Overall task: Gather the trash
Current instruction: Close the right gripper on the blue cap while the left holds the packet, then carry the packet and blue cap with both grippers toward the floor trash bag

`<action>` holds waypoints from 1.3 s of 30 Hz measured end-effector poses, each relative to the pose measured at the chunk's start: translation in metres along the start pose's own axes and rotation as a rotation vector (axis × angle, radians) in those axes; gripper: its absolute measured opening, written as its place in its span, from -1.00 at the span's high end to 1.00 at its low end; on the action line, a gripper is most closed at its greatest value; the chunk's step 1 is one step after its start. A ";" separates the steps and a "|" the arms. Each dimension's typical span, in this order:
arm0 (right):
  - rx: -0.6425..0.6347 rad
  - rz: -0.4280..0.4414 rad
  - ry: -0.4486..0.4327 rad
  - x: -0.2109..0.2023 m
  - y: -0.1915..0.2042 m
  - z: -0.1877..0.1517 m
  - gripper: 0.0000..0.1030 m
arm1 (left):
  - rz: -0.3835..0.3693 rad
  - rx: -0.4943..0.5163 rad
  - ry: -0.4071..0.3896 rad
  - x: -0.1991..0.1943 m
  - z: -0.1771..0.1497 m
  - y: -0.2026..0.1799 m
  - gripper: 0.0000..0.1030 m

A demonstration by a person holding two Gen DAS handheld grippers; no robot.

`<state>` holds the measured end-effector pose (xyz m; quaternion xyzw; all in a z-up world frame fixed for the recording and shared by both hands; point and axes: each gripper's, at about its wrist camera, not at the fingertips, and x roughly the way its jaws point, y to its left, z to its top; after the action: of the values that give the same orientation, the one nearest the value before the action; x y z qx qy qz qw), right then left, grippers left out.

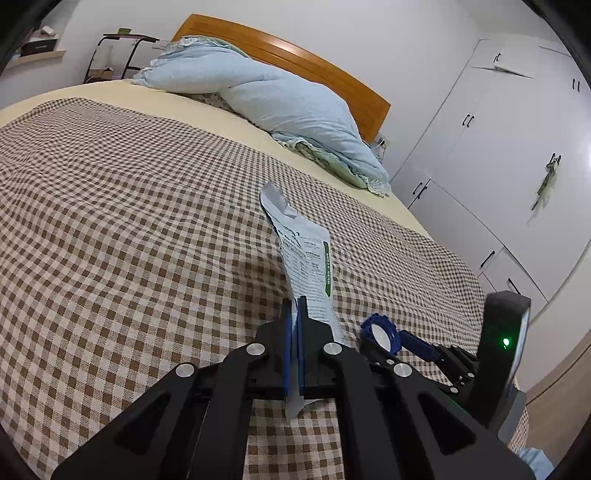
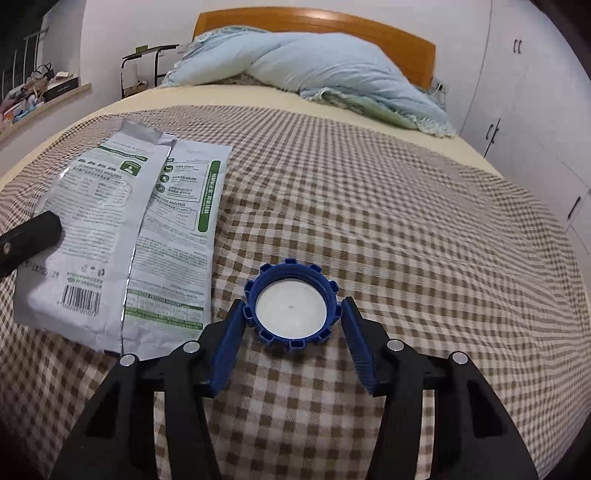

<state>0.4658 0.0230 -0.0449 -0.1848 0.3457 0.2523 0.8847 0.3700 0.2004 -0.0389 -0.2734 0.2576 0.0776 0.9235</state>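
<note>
- 2 trash items on the bed: 1 torn white packet [image 2: 125,236] w/ green print + barcode, 1 blue cap [image 2: 291,308] w/ notched rim.
- Cap lies open side up on the checked blanket [image 2: 388,229]; white liner shows inside, nothing else in it.
- Packet is ripped open at the silver top edge & split lengthwise; looks flat, contents can't be told.
- 2 grippers, 1 per hand.
- Left gripper [image 1: 294,314]: clenched on the packet's lower edge, blue pads pinching the foil; packet sticks up & away from the tips in left wrist view, a corner pokes out behind the pads.
- In right wrist view the left gripper's black tip sits on the packet's left side, packet otherwise spread on the blanket, just left of the cap.
- Right gripper [image 2: 293,314]: jaws part-spread, straddling the cap; left pad looks touching the cap's rim, right pad has a thin gap, so no full clamp yet. Cap rests on the blanket.
- Left wrist view shows the cap [image 1: 380,334] at the right gripper's [image 1: 384,341] tips, just right of the packet [image 1: 306,258].
- Bed: 1 wooden headboard [image 2: 314,22], 1 pale blue duvet [image 2: 325,70] bunched at the head end, cream sheet [image 2: 258,94] under the blanket.
- 1 white wardrobe [image 1: 498,147] on the right wall, several dark handles.
- 1 small dark-framed side table [image 1: 122,48] left of the headboard; 1 cluttered ledge [image 2: 40,96] far left, items too small to count.
</note>
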 end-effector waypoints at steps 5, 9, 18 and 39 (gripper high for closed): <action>-0.010 -0.035 -0.043 -0.022 -0.001 -0.012 -0.01 | -0.023 0.012 -0.041 -0.019 -0.002 -0.008 1.00; 0.000 -0.043 -0.065 -0.041 -0.008 -0.022 -0.01 | -0.028 0.041 -0.061 -0.035 -0.004 -0.016 1.00; 0.040 -0.040 -0.108 -0.089 -0.023 -0.052 -0.01 | -0.068 0.061 -0.077 -0.081 -0.017 -0.026 1.00; 0.122 -0.044 -0.128 -0.187 -0.022 -0.152 -0.01 | -0.220 0.184 -0.138 -0.190 -0.086 -0.070 1.00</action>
<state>0.2808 -0.1310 -0.0150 -0.1214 0.2990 0.2226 0.9200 0.1904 0.0950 0.0304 -0.2082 0.1680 -0.0294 0.9631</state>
